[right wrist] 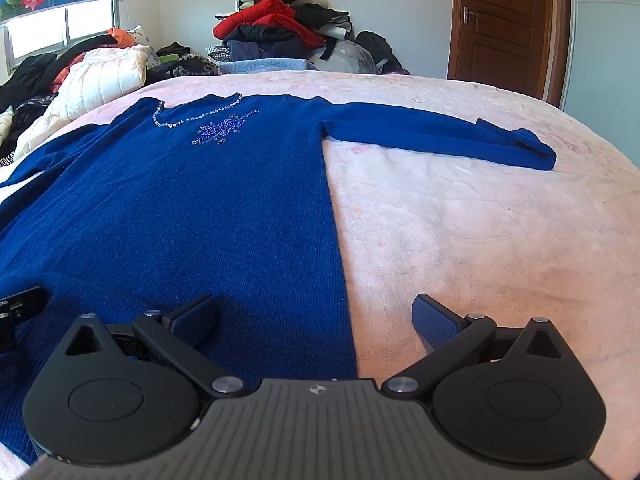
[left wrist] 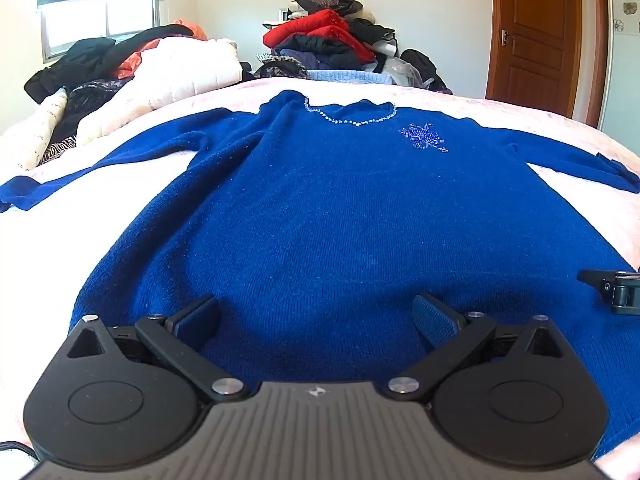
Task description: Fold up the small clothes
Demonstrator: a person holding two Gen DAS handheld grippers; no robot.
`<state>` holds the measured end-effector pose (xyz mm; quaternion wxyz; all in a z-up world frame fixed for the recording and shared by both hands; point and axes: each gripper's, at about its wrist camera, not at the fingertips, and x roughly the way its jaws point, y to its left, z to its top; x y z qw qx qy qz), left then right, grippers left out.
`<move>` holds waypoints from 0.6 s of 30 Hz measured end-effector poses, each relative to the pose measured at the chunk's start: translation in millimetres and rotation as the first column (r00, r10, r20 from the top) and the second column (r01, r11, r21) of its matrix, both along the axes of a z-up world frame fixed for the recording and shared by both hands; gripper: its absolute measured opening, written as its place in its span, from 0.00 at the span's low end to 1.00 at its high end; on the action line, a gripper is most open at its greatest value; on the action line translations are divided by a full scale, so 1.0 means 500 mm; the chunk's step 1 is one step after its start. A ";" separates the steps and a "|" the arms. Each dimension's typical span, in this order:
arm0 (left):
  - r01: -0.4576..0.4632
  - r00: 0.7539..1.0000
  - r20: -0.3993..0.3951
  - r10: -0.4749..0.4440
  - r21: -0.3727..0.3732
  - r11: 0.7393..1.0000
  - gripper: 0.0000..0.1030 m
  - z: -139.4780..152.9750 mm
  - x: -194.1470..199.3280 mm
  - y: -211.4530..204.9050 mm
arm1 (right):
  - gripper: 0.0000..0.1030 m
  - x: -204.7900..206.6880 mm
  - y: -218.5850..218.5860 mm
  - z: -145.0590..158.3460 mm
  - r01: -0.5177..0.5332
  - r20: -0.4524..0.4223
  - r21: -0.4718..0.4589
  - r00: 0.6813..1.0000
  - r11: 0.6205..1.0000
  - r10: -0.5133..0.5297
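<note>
Blue sweater (left wrist: 320,216) spread flat, front up, on the bed (right wrist: 480,208) for folding; left tongs (left wrist: 316,320) and right tongs (right wrist: 316,320) gape wide, empty, above its hem.

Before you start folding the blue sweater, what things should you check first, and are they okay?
1. Sweater lies flat, front up, on the bed: ok.
2. Both sleeves spread out: right sleeve straight, ok; left sleeve out to the side, ok.
3. Left tool open and holding nothing, over the sweater's lower part: ok.
4. Right tool open, one pad over the sweater's side edge, the other over the bed: ok.
5. Bottom hem lying smooth: cannot tell, the tools hide it.
6. Clothes pile kept apart from the sweater: ok.
</note>
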<state>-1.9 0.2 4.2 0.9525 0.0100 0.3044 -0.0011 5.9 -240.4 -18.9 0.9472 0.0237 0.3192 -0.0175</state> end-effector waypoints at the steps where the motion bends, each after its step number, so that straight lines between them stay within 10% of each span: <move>1: 0.000 1.000 -0.001 0.000 0.000 1.000 1.00 0.001 0.000 0.000 | 1.00 0.000 0.000 0.000 0.000 0.000 0.000 1.000 1.000 0.000; 18: -0.002 1.000 0.004 0.002 -0.002 1.000 1.00 -0.004 0.000 0.000 | 1.00 0.000 0.000 0.000 0.000 0.001 0.001 1.000 1.000 0.000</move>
